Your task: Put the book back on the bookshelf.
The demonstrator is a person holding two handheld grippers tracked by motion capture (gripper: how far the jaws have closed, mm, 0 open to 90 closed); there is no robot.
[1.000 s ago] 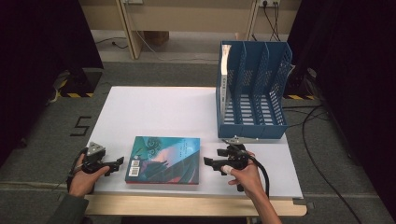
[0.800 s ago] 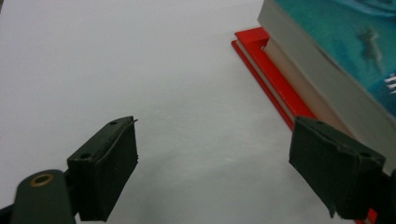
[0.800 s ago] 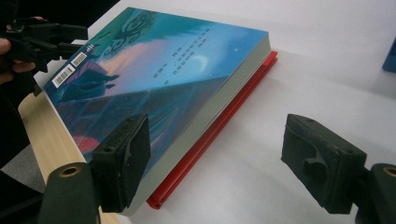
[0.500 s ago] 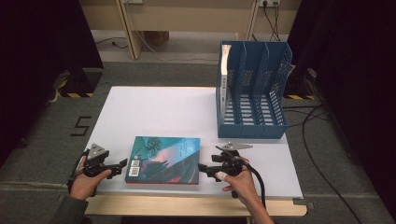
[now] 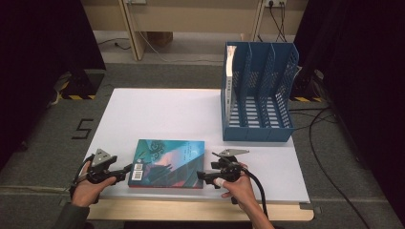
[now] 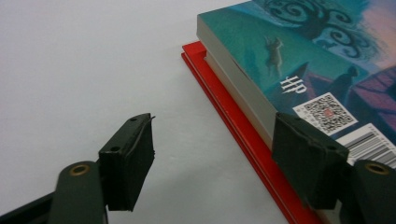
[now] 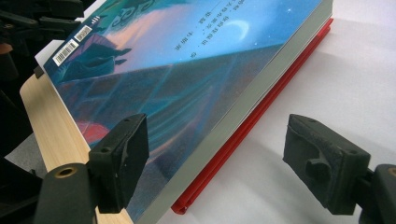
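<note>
free: white table (image 5: 157, 114) left, centre | obstacle: blue file rack (image 5: 258, 95) far right

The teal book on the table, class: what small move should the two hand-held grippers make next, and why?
Probably close each on its edge. The teal book lies flat on a red book; the left hand-held gripper and right hand-held gripper straddle opposite edges, jaws apart, pads not yet pressing.
</note>
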